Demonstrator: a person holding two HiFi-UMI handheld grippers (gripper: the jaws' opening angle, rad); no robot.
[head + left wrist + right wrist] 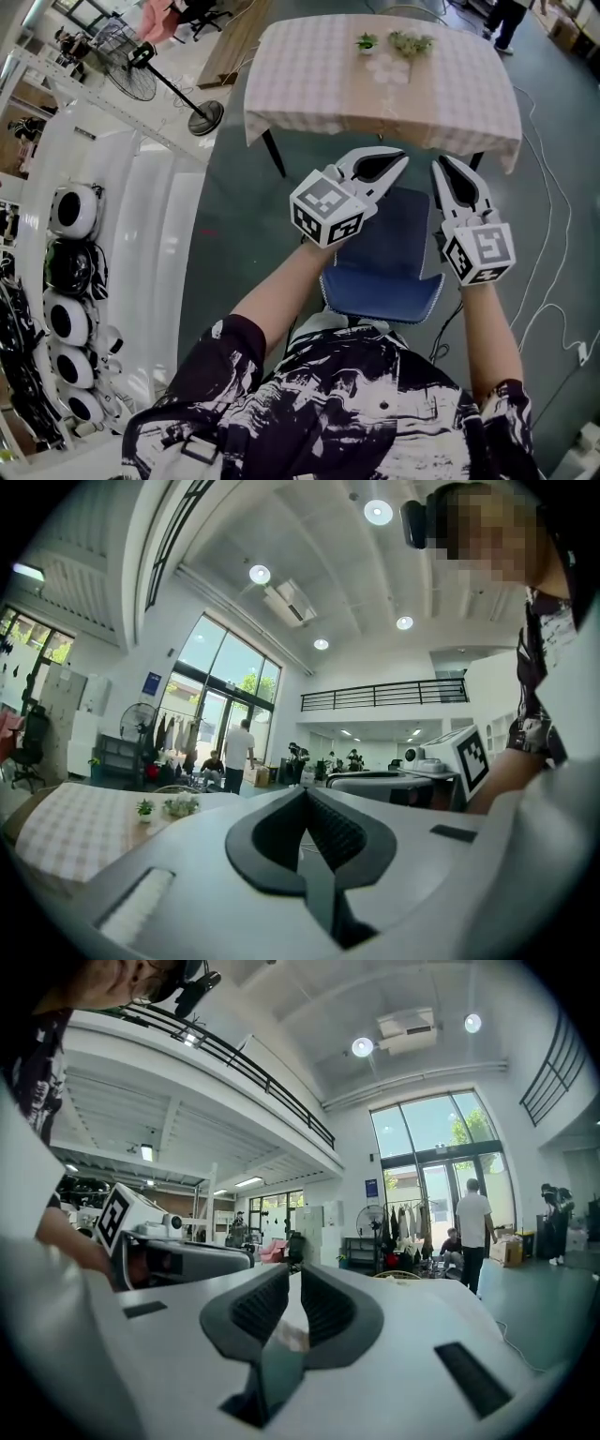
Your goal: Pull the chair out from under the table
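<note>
The blue padded chair point(389, 253) stands right in front of me, its seat's far edge under the near edge of the table point(309, 75) with the checked cloth. Both grippers hover level above the seat and point at the table. My left gripper point(401, 157) point(305, 791) is shut, its pads meeting in a line with nothing between them. My right gripper point(439, 161) point(291, 1269) shows only a narrow slit between its pads and holds nothing. Neither gripper touches the chair. The chair is hidden in both gripper views.
Two small potted plants point(411, 42) stand on the table's far side. A standing fan point(150, 66) and white shelving with round devices point(70, 211) line the left. A thin cable point(553, 234) runs over the floor at the right. People stand far off by the windows point(473, 1227).
</note>
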